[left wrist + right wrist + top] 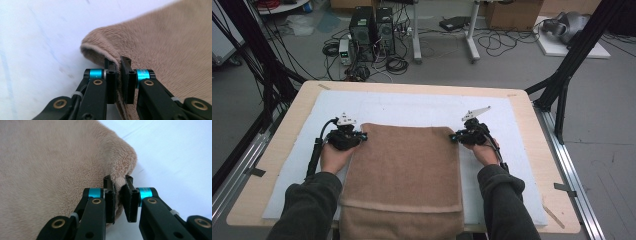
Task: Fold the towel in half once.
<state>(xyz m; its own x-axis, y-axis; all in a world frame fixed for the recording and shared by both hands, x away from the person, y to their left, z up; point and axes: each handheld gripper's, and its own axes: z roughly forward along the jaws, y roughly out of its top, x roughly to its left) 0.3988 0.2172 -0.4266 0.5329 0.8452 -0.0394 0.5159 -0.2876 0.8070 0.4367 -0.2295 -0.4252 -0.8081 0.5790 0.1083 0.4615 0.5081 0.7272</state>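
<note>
Both grippers, left (pixel 117 75) and right (pixel 119 195), clamp the far corners of the plush brown folded towel (pixel 404 165); thin bites risk 1 corner slipping, skewing the fold.

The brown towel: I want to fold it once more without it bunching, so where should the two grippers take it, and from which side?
Probably at the two far corners of the brown towel, each from its outer side. There the edge is rolled and lifted off the white mat, so jaws can close round it. The left gripper and right gripper already pinch those corners.
</note>
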